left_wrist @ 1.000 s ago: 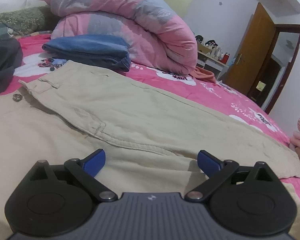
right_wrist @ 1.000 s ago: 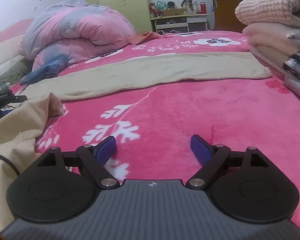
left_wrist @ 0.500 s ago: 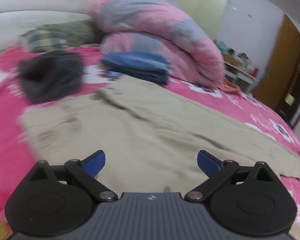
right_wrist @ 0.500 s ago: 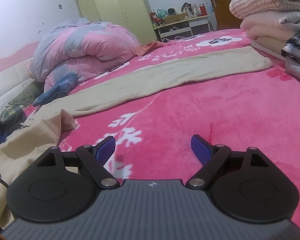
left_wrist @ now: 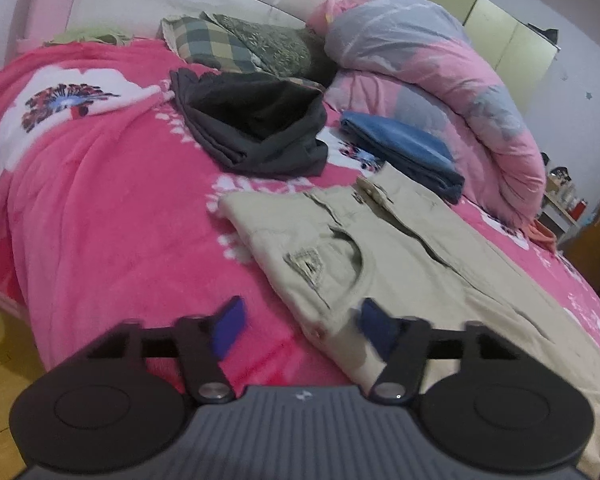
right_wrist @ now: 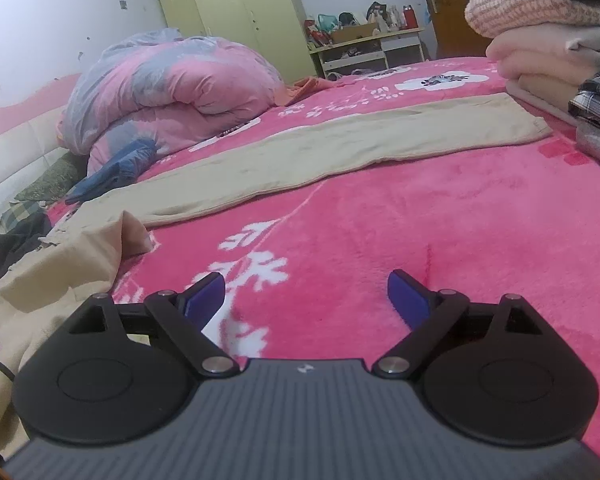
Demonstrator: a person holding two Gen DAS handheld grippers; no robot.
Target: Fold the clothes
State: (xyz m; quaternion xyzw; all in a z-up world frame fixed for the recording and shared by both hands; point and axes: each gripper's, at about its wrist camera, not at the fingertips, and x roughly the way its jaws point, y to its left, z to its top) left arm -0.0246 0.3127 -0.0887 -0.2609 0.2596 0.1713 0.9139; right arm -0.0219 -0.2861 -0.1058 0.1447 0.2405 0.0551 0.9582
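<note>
The left gripper [left_wrist: 298,322], jaws closing around nothing yet, sits at the trousers' [left_wrist: 400,264] waist corner, legs running to upper right; the right gripper [right_wrist: 306,294], opening, holds nothing.

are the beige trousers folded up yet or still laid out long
Laid out long: the beige trousers lie flat on the pink blanket, one leg stretched full length in the right wrist view.
</note>
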